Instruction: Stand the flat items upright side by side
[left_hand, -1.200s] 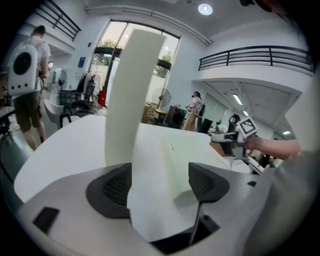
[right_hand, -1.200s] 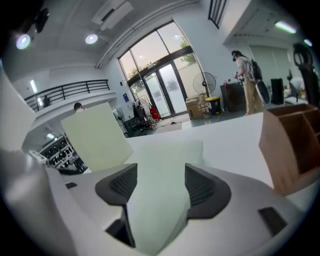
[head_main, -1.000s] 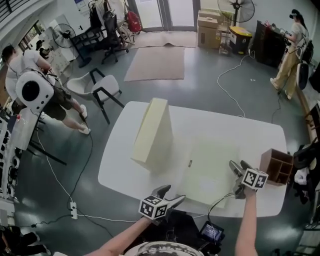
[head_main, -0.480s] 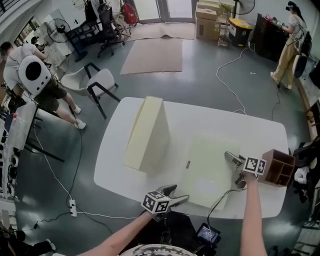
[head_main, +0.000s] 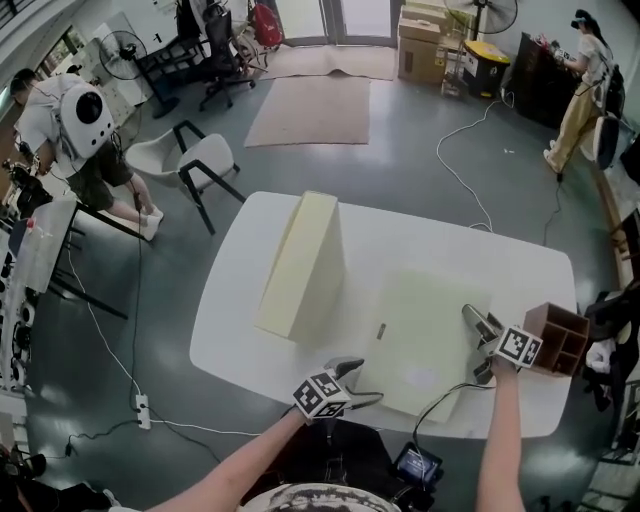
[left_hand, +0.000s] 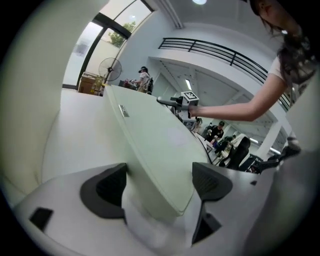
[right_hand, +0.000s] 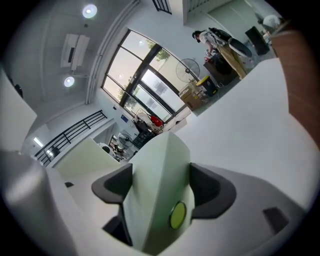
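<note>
Status: task partly complete, by estimate about half.

1. Item one. The upright slab (head_main: 300, 265) stands on its long edge at the left-centre of the worktop (head_main: 500, 265). It leans slightly in the head view (this may be lens distortion). No gripper is touching it. This item counts as done.

2. Item two. The flat panel (head_main: 425, 335) lies face-down on the worktop, to the right of the slab and apart from it, near the front edge. It has not been raised yet.

3. Left hand-held gripper (head_main: 368, 380). It sits at the panel's near-left corner. Its jaws have just been opening and stand wide apart. The left gripper view shows the panel's corner between the pads, with no pad visibly pressing on it.

4. Right hand-held gripper (head_main: 472, 343). It sits at the panel's right edge. Its jaws have just been closing. The right gripper view shows the panel's edge filling the gap, with a pad against each face, so it is clamped on the panel.

5. A wooden compartment box (head_main: 560, 335) stands at the right edge of the worktop, just beside the right hand-held gripper. It plays no part in this step.

Remaining work, as judged: secure the left grip, tip the panel up onto an edge, and set it next to the slab.
</note>
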